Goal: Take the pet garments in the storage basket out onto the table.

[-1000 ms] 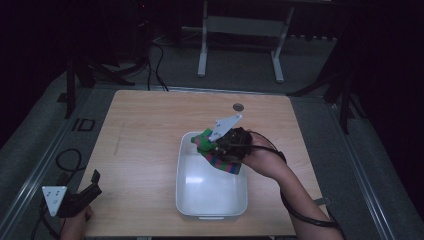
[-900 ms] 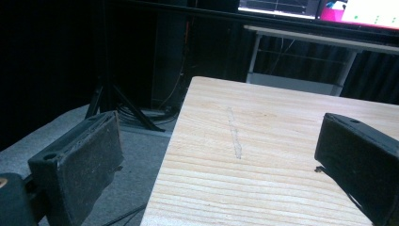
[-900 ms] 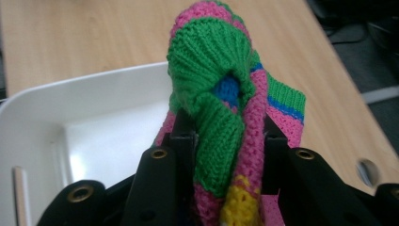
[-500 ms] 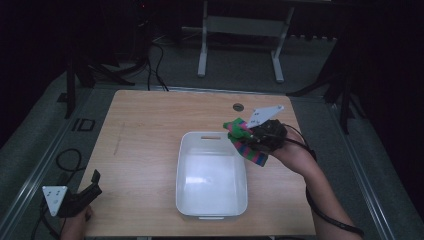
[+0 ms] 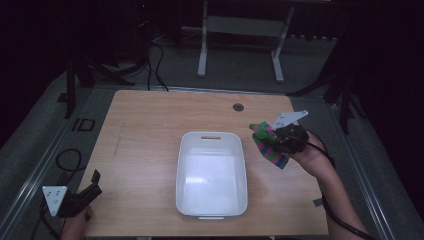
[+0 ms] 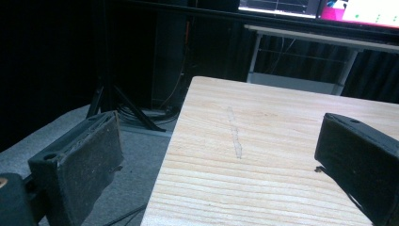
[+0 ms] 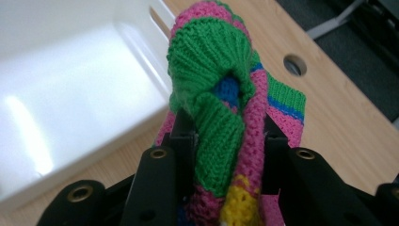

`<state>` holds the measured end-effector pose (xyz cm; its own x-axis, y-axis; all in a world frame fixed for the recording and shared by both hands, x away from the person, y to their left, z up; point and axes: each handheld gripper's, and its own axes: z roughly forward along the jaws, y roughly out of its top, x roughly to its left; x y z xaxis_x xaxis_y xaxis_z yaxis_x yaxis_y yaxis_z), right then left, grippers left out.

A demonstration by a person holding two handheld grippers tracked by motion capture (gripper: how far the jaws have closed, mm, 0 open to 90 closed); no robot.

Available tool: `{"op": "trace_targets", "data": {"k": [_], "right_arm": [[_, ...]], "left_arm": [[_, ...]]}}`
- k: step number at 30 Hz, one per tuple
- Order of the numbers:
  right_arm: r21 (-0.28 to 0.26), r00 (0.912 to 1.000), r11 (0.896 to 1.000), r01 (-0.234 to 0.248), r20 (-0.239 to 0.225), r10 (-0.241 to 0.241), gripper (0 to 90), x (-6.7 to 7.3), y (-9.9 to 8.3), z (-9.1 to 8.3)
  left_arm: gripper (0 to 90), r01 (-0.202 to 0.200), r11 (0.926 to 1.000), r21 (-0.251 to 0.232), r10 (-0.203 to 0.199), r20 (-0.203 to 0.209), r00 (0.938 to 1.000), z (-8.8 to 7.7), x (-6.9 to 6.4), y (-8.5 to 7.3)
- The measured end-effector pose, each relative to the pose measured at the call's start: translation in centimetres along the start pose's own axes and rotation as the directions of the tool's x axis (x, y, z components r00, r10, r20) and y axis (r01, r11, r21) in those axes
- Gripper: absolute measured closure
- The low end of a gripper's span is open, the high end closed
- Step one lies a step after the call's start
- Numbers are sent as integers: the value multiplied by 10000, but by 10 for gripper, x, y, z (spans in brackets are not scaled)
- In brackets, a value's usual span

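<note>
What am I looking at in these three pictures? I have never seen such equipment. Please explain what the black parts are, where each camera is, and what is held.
No robot here: a person holds a hand tool with two black jaws in each hand. The high view looks down on a wooden table from above. The other two cameras ride on the tools and look along their jaws.

On the table stands a white tub, with nothing in it.

The right gripper is beside the tub's right side, above the table. In its own view the jaws are shut on a knitted cloth, striped green, pink, blue and yellow.

The left gripper is at the table's near left corner. Its own view shows the jaws open, with nothing between them.
</note>
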<state>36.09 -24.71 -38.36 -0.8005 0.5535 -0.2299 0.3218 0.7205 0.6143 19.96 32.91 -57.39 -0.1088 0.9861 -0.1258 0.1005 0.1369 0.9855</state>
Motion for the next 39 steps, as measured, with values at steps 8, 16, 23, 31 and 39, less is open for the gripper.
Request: {"op": "trace_targets", "data": {"k": [8,16,23,31,39], "right_arm": [[390,9990,9982,-455,-7,456,672,-6,-28,34],[840,9976,9947,-596,-308,624,669,-4,-45,78],[1283,9943,9864,-1031,-120,1055,666,-6,-56,113],[1298,9868,9783,-1613,89,1616,641,-2,-73,140],[1296,9863,9778,-1644,317,1616,424,1,-69,137]], "left_arm": [[18,3,10000,-25,-3,-29,10000,0,0,0],[19,-24,10000,-22,24,-19,10000,0,0,0],[18,-64,10000,-28,64,12,10000,0,0,0],[19,-116,9999,-44,116,-15,9999,-1,-1,0],[19,-101,9999,-61,100,-29,9999,-1,-1,0]]}}
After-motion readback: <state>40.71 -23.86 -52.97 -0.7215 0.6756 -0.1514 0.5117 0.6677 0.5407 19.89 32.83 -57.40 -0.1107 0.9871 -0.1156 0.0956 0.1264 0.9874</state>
